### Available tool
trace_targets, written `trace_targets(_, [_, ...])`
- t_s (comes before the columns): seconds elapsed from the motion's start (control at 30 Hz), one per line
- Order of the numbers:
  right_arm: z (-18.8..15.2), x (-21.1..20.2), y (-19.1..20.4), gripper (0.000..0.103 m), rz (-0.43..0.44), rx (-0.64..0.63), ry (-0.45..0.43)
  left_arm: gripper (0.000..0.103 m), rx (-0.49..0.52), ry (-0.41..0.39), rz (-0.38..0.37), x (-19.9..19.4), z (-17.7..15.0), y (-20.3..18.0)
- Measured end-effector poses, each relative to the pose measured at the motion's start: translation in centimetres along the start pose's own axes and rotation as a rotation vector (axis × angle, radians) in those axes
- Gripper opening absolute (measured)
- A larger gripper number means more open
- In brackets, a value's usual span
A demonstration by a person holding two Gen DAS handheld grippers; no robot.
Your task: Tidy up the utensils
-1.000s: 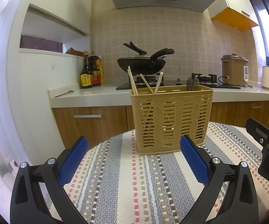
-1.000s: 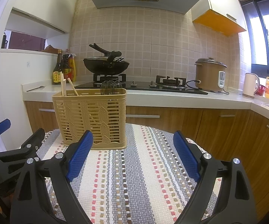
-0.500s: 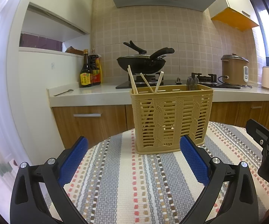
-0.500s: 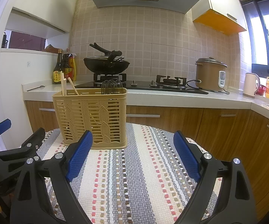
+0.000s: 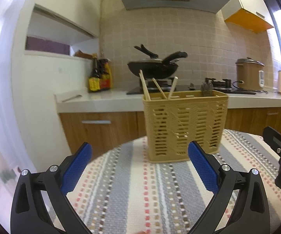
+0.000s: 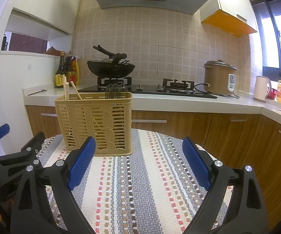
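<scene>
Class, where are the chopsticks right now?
In both views the chopsticks stand in the left end of the tan utensil basket on the striped cloth.

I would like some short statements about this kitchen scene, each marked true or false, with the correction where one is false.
1. The utensil basket stands upright on the striped cloth. True.
2. The right tool is shut on a chopstick. False: it is open and holds nothing.
3. Wooden chopsticks stick out of the basket's left end, as the left wrist view shows it. True.
4. The left tool is open. True.
5. The wok sits on the striped cloth. False: it sits on the stove burner behind the basket.
6. The basket is empty at its right end. False: dark metal utensils stand there.
</scene>
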State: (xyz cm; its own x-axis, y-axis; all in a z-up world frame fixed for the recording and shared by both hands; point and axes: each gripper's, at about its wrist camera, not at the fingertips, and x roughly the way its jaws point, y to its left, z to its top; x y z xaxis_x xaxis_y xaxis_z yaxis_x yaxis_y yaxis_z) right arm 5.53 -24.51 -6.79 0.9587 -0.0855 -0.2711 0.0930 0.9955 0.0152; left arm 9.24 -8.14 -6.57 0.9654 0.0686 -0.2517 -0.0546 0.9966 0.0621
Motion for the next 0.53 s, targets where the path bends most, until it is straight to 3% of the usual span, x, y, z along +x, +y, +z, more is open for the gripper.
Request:
trace_targets(0.17, [-0.08,-0.04,-0.01,0.086,-0.001,0.0,-0.002,0.095,-0.016,0.018,0.015,0.38,-0.03,0.5])
trace_targets(0.4, [-0.18,-0.12,-0.09,0.086,-0.003,0.0,-0.001,0.096,-0.036,0.074,-0.055,1.02,-0.04,0.69])
trace_targets(0.53, [-0.15,-0.2,-0.1,0.086,-0.003,-0.001,-0.002,0.096,-0.019,0.047,-0.041,0.59,-0.09,0.35])
